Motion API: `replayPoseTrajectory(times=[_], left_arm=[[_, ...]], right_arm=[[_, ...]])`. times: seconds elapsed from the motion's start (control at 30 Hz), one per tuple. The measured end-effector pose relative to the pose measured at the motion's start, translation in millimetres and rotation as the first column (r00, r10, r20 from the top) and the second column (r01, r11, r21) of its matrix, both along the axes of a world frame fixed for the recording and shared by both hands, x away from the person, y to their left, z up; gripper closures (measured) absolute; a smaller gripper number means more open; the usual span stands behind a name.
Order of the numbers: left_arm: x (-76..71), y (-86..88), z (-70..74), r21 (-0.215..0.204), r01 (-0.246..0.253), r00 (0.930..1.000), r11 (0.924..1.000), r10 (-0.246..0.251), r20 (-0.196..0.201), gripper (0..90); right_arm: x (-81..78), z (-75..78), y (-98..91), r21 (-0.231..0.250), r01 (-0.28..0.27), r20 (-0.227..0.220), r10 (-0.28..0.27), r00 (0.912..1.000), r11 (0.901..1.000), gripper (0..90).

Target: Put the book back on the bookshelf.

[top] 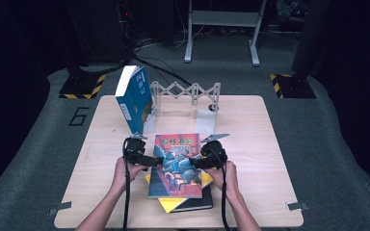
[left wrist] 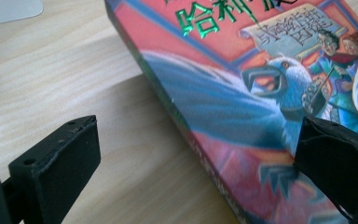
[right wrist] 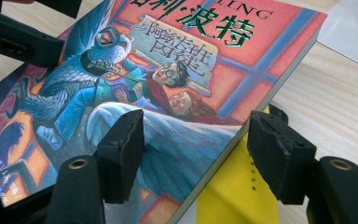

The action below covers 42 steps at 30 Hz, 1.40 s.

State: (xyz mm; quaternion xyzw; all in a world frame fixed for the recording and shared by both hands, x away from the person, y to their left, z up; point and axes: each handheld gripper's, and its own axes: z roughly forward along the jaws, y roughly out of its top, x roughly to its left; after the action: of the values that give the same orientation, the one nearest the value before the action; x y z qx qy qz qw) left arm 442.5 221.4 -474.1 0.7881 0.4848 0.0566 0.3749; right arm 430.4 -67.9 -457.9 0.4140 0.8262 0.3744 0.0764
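A red book [top: 176, 168] with a painted cover lies flat on top of a small stack at the middle of the table. My left gripper [top: 155, 161] sits at its left edge. In the left gripper view its jaws [left wrist: 191, 158] stand wide open, one over bare wood, the other over the cover [left wrist: 242, 70], with the spine between them. My right gripper [top: 195, 162] is at the book's right edge. Its jaws [right wrist: 198, 154] straddle that edge, one pad over the cover [right wrist: 205, 60], the other beside the page edge above a yellow book [right wrist: 237, 196], with a small gap showing.
Under the red book lie the yellow book [top: 171, 204] and a black one [top: 197, 203]. A blue book [top: 135, 98] stands leaning at the back left against a grey folding rack [top: 188, 91]. The wooden table [top: 260, 144] has bare room on both sides.
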Motion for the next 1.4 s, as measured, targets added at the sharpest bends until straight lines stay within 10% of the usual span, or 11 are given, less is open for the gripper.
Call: replayPoseTrajectory(times=[0.53,0.83,1.4], left_arm=[[10.2,1.5,-4.4,-0.049,0.033,0.9985,0.9983,-0.035,-0.041,0.4],[16.4,3.6,-13.5,-0.145,0.037,0.9926,0.9887,-0.054,-0.109,0.5],[0.6,4.4,15.5,-0.064,0.035,0.9993,0.9973,-0.035,0.013,11.1]], right_arm=[[-0.4,-0.2,14.9,0.002,-0.028,0.004,0.028,0.9996,0.9996,38.8],[-2.0,0.3,17.9,-0.015,-0.031,0.019,0.031,0.9993,0.9994,39.5],[-1.9,0.4,25.3,-0.021,-0.030,0.027,0.030,0.9992,0.9993,39.7]])
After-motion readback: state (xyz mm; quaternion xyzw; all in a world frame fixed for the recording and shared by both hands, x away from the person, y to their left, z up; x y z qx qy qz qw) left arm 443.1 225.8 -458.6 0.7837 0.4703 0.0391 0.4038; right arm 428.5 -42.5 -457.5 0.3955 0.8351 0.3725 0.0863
